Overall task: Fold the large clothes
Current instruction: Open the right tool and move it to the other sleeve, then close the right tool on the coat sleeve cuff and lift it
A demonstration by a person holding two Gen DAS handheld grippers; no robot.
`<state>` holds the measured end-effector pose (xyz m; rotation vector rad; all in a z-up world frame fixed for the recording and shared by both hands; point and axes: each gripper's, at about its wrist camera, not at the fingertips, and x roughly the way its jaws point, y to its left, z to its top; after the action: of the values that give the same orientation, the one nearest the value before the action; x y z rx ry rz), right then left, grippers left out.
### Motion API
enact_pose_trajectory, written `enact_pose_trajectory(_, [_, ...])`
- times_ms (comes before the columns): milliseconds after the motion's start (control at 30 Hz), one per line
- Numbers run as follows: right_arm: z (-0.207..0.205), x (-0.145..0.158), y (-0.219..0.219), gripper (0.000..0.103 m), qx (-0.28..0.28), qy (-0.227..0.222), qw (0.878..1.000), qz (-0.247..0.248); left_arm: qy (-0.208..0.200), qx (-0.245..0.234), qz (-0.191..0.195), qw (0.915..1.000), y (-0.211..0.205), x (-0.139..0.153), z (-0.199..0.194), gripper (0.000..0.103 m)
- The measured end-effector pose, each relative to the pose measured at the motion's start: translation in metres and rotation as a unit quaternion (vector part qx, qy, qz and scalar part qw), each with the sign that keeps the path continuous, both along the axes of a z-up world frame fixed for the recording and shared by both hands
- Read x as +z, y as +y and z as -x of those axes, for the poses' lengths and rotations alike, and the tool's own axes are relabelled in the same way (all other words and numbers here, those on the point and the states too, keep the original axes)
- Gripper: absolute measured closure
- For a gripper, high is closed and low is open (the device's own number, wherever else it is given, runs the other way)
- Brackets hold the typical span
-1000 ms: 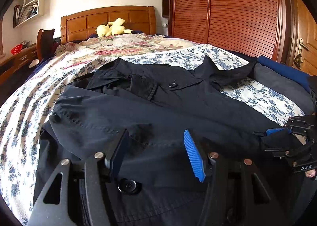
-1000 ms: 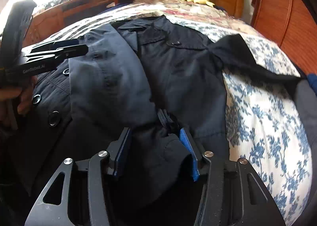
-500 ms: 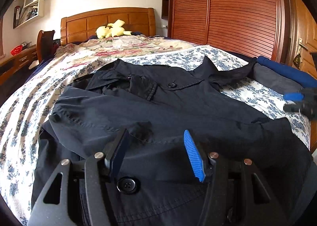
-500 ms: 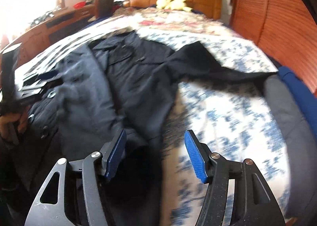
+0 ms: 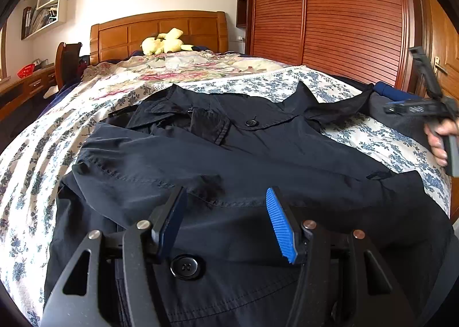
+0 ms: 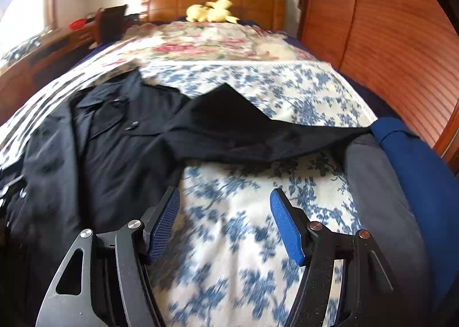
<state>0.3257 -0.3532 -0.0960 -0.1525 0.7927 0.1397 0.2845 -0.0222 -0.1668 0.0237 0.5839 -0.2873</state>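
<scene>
Black coat (image 5: 229, 160): laid across the floral bedspread (image 5: 28, 172) of the bed, collar towards the headboard (image 5: 157, 31), one sleeve folded over the front, the other sleeve (image 6: 258, 134) stretched out sideways to a grey and blue folded pile (image 6: 401, 183) at the bed's edge. Large buttons are seen on the front.

Left gripper (image 5: 226, 220): held low over the near part of the coat, jaws spread, nothing pinched between the blue pads.

Right gripper (image 6: 226, 223): held over bare bedspread just beside the coat, jaws spread and opening, nothing between them. In the left wrist view it is seen at the right edge, gripped by a hand (image 5: 439, 140).

Yellow plush toy (image 5: 166, 42): placed by the headboard.

Wooden wardrobe (image 5: 330, 11): stood along the bed's far side.
</scene>
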Motion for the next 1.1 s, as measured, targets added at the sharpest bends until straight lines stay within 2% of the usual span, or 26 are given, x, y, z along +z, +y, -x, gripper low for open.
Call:
enact_pose_trajectory(333, [-0.082,-0.03,-0.044,0.036,-0.085,0.044,0.995,-0.031,0.001,-0.002,0.002,1.0,-0.001,0.0,0.0,0.046])
enact_pose_trajectory(667, [-0.134,-0.055,-0.08,0.037,-0.154,0.081,0.983,-0.059,0.006,-0.008,-0.002,1.0,-0.004,-0.001,0.0,0.046])
enact_pose_trajectory(767, [-0.143,-0.061,-0.088,0.048,-0.174,0.089,0.978,-0.071,0.007,-0.009,0.001,0.9999,-0.002,-0.002,0.0,0.046])
enact_pose_trajectory(800, [-0.146,-0.063,-0.089,0.06,-0.179,0.092,0.977,-0.072,0.008,-0.008,0.001,0.9999,-0.002,-0.002,-0.001,0.046])
enact_pose_trajectory(833, [-0.148,-0.063,-0.09,0.081,-0.179,0.093,0.977,-0.074,0.009,-0.008,0.002,0.9999,-0.002,-0.002,-0.001,0.046])
enact_pose_trajectory(867, [-0.15,-0.062,-0.088,0.091,-0.175,0.092,0.978,-0.072,0.01,-0.008,0.003,0.9999,-0.002,-0.002,-0.001,0.046])
enact_pose_trajectory(933, [-0.149,-0.05,-0.078,0.098,-0.159,0.071,0.983,-0.054,0.009,-0.008,0.003,0.9999,-0.002,-0.002,-0.001,0.046])
enact_pose_trajectory(1100, [-0.132,-0.009,-0.038,0.099,-0.091,0.008,0.995,-0.044,0.006,-0.008,-0.001,0.9999,-0.002,-0.002,0.0,0.046])
